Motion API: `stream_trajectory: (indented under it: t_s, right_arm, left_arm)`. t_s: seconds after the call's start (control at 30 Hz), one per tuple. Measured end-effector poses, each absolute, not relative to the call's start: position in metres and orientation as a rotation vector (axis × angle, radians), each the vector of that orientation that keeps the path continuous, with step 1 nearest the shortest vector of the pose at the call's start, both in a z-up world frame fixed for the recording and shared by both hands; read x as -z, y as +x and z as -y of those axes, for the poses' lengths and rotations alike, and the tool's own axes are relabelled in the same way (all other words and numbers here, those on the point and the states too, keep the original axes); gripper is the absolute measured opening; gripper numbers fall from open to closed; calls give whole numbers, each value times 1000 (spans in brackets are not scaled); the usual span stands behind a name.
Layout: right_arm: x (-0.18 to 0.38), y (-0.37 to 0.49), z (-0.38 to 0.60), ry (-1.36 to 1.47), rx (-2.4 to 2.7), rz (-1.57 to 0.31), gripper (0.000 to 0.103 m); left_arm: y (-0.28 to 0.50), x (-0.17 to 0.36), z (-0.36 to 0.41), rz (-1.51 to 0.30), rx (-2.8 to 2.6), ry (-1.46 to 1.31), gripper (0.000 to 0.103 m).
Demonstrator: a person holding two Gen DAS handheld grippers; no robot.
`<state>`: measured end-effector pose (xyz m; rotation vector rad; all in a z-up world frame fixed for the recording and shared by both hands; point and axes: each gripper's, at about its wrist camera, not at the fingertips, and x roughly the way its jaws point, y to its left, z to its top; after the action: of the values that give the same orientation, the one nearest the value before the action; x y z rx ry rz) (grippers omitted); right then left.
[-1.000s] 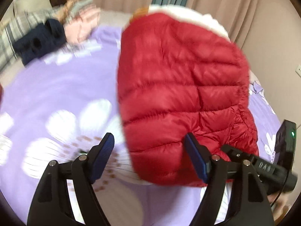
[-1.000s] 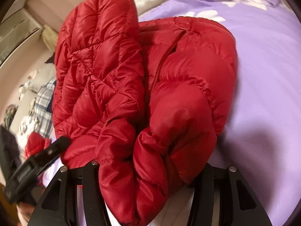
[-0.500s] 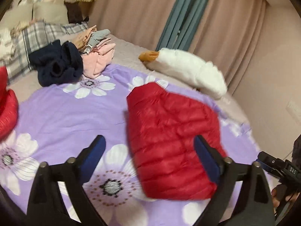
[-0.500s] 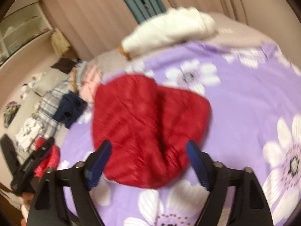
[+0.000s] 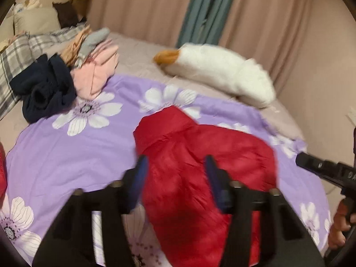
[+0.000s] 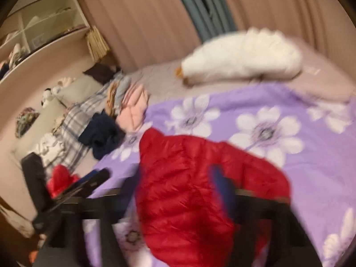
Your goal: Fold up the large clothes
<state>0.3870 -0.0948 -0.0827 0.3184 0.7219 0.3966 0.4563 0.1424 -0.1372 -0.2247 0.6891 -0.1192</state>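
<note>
Since the red jacket (image 5: 200,166) lies as a compact folded bundle on the purple flowered sheet (image 5: 66,151), with neither tool gripping it, the fold of this garment is judged complete and the step in hand is taken to be the release and pull-away. At the far left edge a second red garment (image 5: 2,173) is partly seen, and behind it a dark navy garment (image 5: 44,93) and a stack of pink clothes (image 5: 95,75) are heaped at the sheet's far corner. The left gripper (image 5: 175,166) is held above the near part of the jacket; its jaws have just been closing and stand at a moderate gap, with nothing pinched between them. A broad bare stretch of sheet is noted left of the jacket, judged enough room for spreading another large piece. A white plush goose (image 5: 222,71) lies well apart on the far side, by the curtains. The right gripper (image 6: 178,178) is heavily blurred in its own view; its jaws have likewise just been closing, appear apart, and no cloth is seen caught between them, though the exact gap cannot be told. To the right, the sheet's edge and the wall are near, so little room is left on that side. The next move is judged to call for a reach leftward to an unfolded garment.
</note>
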Motion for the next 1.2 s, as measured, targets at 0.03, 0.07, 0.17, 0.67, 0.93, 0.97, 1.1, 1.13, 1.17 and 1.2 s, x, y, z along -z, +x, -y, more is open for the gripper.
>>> stream_trajectory:
  t_s: [0.03,0.07,0.17,0.67,0.93,0.97,1.1,1.13,1.17,1.2]
  right_arm:
    - [91,402,92,332,-404,-765,12]
    - [99,414,89,346,-428,-802,10]
    - [139,446,80,286,-340,-951,8]
    - [237,512,108,235,-205,-1014,0]
    - [238,513,109,207,-188,-982,0]
    - [238,514,108,207,-188,-980,0]
    - [236,511,104,201,-166,-959,0]
    - [233,508,102,195,-146,-949,0]
    - [230,505,101,190,-131,-944,0]
    - [225,502,100,182,-121,-939,0]
  left_arm:
    - [466,144,-143,-711,124,-236,36]
    - [474,153,-144,-732,127,-255,33]
    - [501,186,-139,-800,147,-273,32]
    - [578,273,-95,-960,164,-183,28]
    - [574,273,-86,-936,152,-173,29]
    - [574,273,-86,-931,151,-175,29]
    - [572,272,-88,-895,137,-194,30]
    - [569,270,-89,-883,133,-198,30]
    - [566,266,-89,-877,127,-191,30]
    - [560,261,-89,-871,118,-168,30]
